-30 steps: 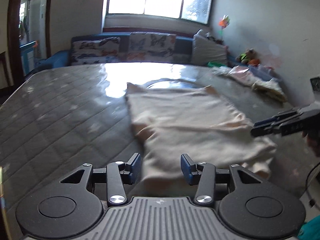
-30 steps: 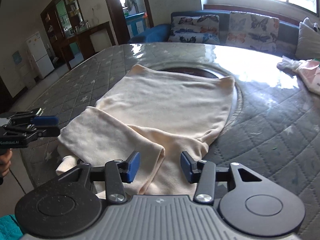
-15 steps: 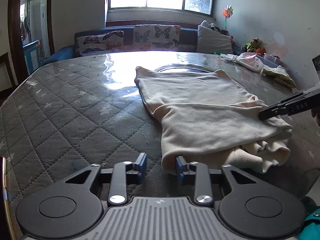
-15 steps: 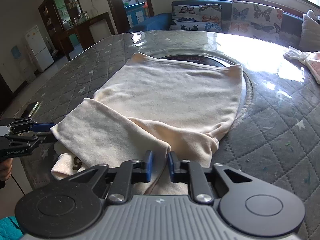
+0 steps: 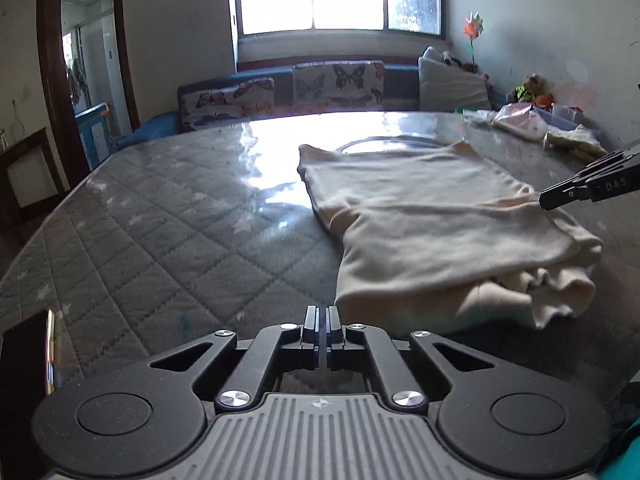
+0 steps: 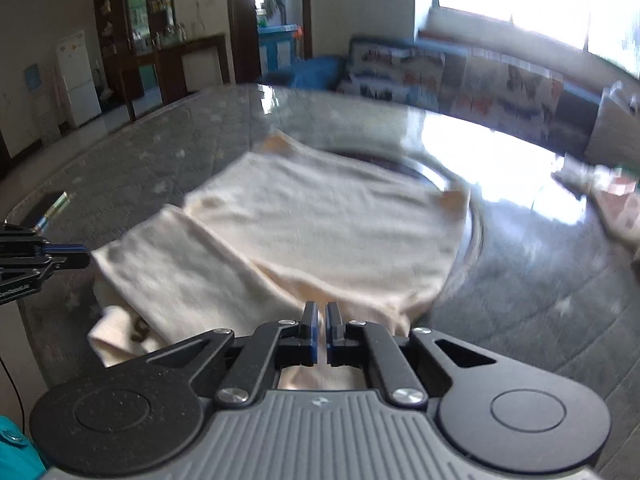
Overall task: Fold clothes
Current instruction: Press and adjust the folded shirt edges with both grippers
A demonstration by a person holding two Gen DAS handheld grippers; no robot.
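Lying folded on the table [image 5: 168, 216], garment [image 5: 432, 224] sits beside both clenched, empty grippers

place: home living room | evidence: butterfly-cushioned sofa [image 5: 304, 88], fridge [image 6: 78, 78], glass-fronted cabinet [image 6: 152, 12], quilted table [image 5: 160, 220]

Grey quilted table [image 5: 168, 240] bearing cream folded garment [image 5: 432, 224], phone [image 5: 24, 360] at edge.
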